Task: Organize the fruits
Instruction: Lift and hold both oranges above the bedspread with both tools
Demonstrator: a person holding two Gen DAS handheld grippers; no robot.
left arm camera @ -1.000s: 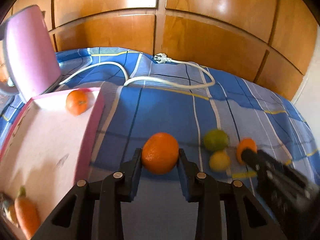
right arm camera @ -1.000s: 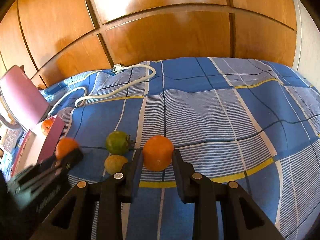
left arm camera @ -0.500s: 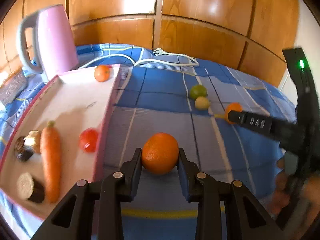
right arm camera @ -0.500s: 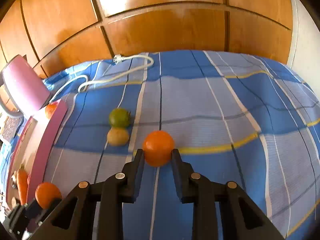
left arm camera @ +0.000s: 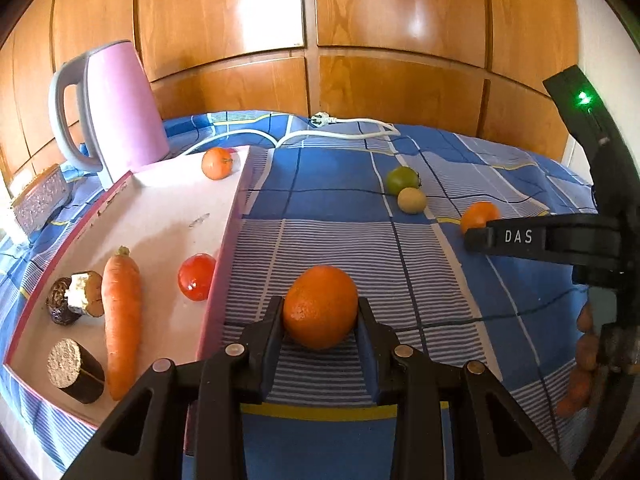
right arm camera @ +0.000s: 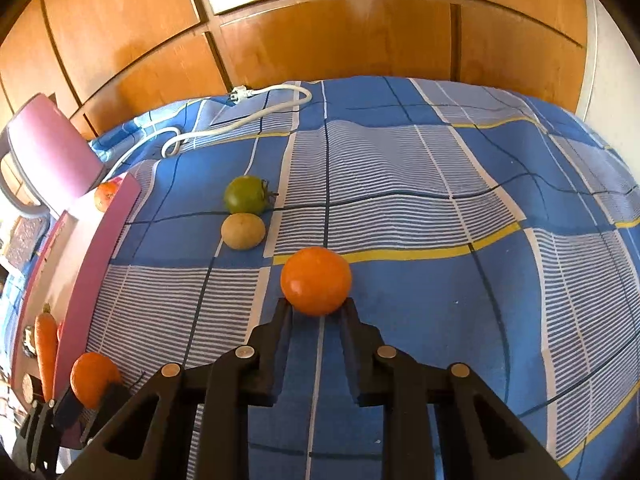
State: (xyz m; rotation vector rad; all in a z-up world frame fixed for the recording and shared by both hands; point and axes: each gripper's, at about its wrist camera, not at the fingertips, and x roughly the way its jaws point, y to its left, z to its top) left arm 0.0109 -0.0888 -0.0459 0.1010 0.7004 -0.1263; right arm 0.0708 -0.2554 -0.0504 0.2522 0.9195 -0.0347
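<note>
Left gripper (left arm camera: 320, 320) clamped on a round, dimpled orange fruit (left arm camera: 321, 306), one finger on each flank. Fruit is carried above the striped blue cloth (left arm camera: 400, 264), just right of the pink-edged white tray (left arm camera: 168, 216).

Right gripper (right arm camera: 316, 312): jaws have just been closing. Their tips now sit against the near underside of a smaller, smooth round orange fruit (right arm camera: 316, 281), which rests on the cloth at a yellow stripe. The pads touch only the near edge of the fruit; a full clamp on its sides is not seen.

Count of round fruit loose on the cloth, right wrist view: 3. One smooth orange at the right gripper; one green tomato-like fruit with a dark stalk (right arm camera: 245, 195); one pale yellow-brown oval fruit (right arm camera: 243, 231), touching the green one on its near side.

Count on the tray, left wrist view: 6 items.
- 1 small orange mandarin (left arm camera: 216, 163), far corner.
- 1 glossy red tomato (left arm camera: 196, 277), against the right wall.
- 1 long orange carrot (left arm camera: 121, 320), lying lengthwise.
- 3 dark brown cylindrical stubs: two touching at left (left arm camera: 74, 300), one nearer (left arm camera: 76, 370).

Beyond the tray: 1 pink electric kettle with a grey handle (left arm camera: 116, 108); 1 white power cable with plug (left arm camera: 340, 130) coiled on the cloth before the wooden panelled wall (left arm camera: 360, 40).
</note>
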